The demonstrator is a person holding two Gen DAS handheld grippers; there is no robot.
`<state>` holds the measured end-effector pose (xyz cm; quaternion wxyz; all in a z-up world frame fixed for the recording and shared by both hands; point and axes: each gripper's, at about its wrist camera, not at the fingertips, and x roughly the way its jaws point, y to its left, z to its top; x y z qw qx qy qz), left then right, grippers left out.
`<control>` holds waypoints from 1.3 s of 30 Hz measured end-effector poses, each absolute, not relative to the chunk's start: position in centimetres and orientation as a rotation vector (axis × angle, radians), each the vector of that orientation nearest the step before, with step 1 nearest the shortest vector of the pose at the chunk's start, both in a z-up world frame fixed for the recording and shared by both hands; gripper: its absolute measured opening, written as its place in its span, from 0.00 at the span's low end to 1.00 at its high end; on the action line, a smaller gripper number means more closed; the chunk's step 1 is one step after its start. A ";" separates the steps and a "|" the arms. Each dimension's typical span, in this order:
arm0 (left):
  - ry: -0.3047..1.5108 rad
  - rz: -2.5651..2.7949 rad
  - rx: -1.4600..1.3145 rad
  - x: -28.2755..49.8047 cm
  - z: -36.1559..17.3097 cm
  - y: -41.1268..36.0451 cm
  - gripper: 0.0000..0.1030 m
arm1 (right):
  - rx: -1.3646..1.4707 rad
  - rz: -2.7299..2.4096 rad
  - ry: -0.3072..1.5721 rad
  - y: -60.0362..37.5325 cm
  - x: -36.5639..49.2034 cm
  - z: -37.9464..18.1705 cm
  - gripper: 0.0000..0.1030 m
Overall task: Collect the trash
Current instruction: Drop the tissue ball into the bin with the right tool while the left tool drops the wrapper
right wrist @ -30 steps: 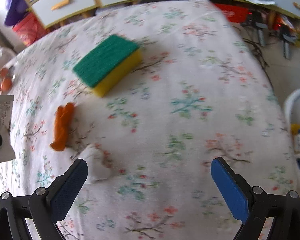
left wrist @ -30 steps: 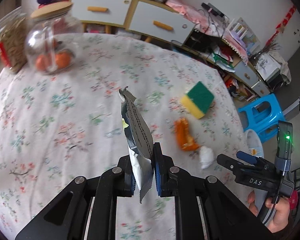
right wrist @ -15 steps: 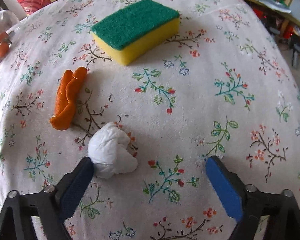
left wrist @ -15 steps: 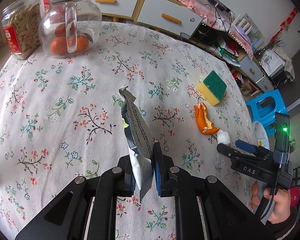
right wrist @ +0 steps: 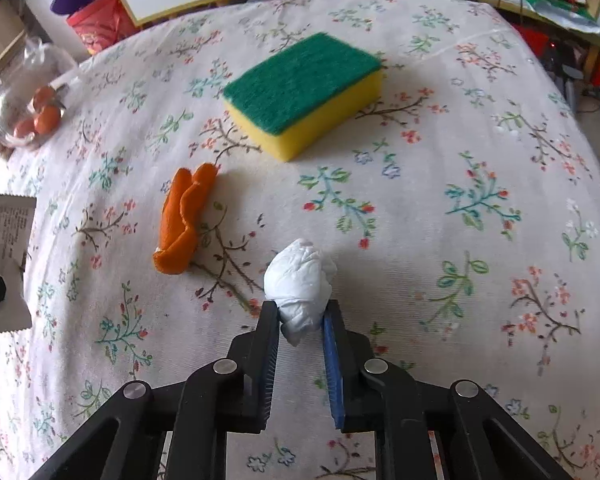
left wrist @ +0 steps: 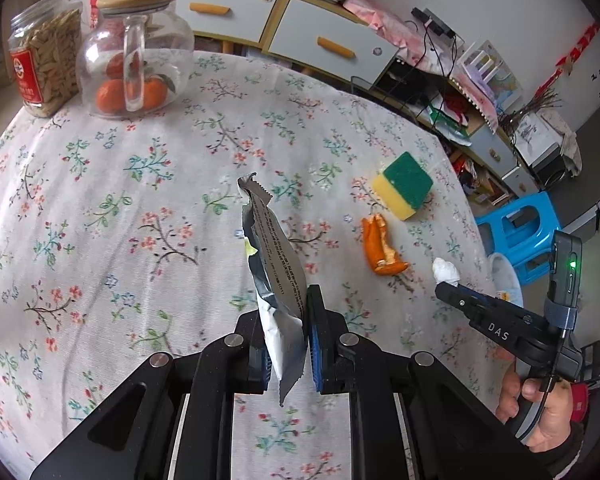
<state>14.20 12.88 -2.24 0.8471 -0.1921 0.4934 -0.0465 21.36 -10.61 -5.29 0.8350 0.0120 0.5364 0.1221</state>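
My right claw (right wrist: 300, 320) has just been closing and now clamps the white tissue wad (right wrist: 300, 280) near the desk's right edge; my left claw (left wrist: 286, 340) grips the foil wrapper (left wrist: 274, 264); orange peel (right wrist: 184, 220) remains.

Bystanders on the floral surface

I see a green-and-yellow sponge (right wrist: 302, 94) lying flat, green side up, on the flowered cloth of the surface (left wrist: 148, 184). At the far left edge a glass jar with a wooden lid (left wrist: 134, 50) holds oranges, and just beside it stands a clear jar of pale seeds with a red label (left wrist: 44, 66). Beyond the surface I make out grey drawers with orange handles (left wrist: 260, 20) and a blue plastic stool (left wrist: 520, 226).
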 end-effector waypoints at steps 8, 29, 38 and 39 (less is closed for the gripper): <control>1.030 -0.155 -0.408 14.8 -1.3 9.2 0.15 | 0.089 0.200 1.095 -15.8 20.7 -3.4 0.18; 1.055 -0.318 -0.300 16.0 -1.0 -0.4 0.15 | 0.316 -0.098 1.025 -35.1 17.9 -0.6 0.18; 1.053 -0.364 -0.236 15.8 -0.3 -3.7 0.15 | 0.400 -0.151 1.008 -39.4 16.4 -0.6 0.53; 1.056 -0.371 -0.228 15.8 -0.3 -4.1 0.15 | 0.417 -0.154 0.999 -39.9 16.0 -0.5 0.59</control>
